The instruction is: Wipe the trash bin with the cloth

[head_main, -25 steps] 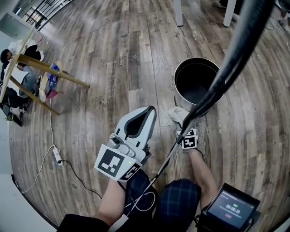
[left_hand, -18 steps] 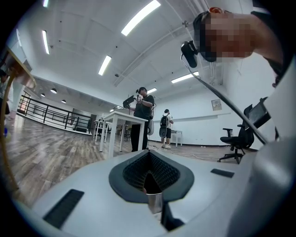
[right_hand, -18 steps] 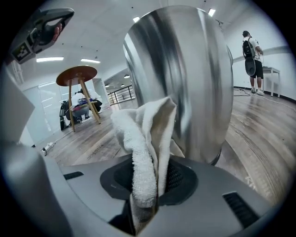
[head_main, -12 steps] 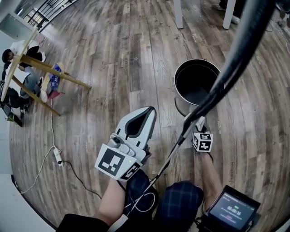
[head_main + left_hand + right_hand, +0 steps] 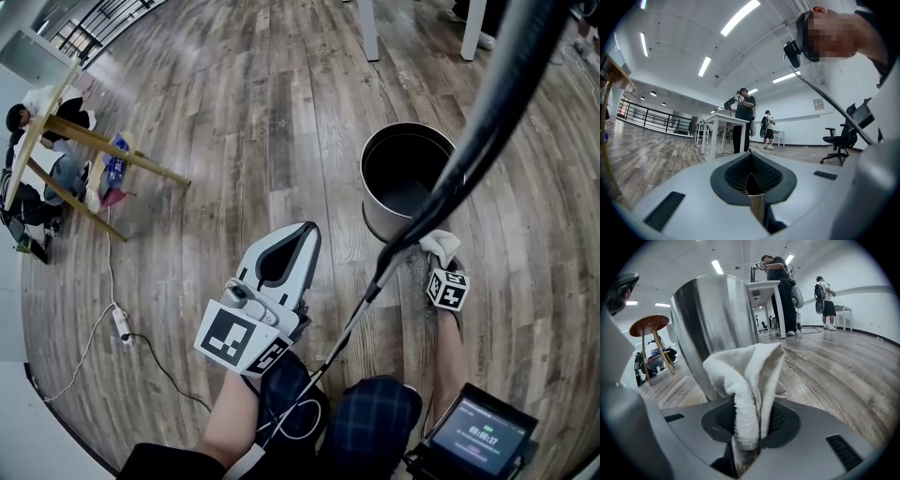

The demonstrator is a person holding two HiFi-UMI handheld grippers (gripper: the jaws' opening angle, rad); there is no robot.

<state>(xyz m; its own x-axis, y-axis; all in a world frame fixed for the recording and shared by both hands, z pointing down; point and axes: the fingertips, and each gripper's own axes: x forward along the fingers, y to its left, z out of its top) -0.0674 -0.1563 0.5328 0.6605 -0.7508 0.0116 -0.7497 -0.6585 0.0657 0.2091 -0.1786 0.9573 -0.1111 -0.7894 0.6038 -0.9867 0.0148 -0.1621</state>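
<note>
The round steel trash bin (image 5: 407,175) stands open-topped on the wood floor; in the right gripper view its shiny wall (image 5: 716,329) rises just left of the jaws. My right gripper (image 5: 441,262) is low at the bin's near right side, shut on the white cloth (image 5: 441,246). The cloth (image 5: 750,376) bunches up out of the right gripper (image 5: 747,430) and sits close to the bin's wall; contact cannot be told. My left gripper (image 5: 298,246) hangs apart to the bin's left. In its own view the left gripper (image 5: 751,180) is shut with nothing in it.
A black cable (image 5: 469,141) crosses the head view over the bin. A wooden stool (image 5: 94,155) and a seated person are at far left, with a power strip (image 5: 119,323) and cord nearby. Table legs (image 5: 368,28) stand beyond the bin. People stand by a white table (image 5: 723,129).
My right gripper has carried the cloth rightward around the bin's near side, from its left front to its right front. The left gripper has stayed put.
</note>
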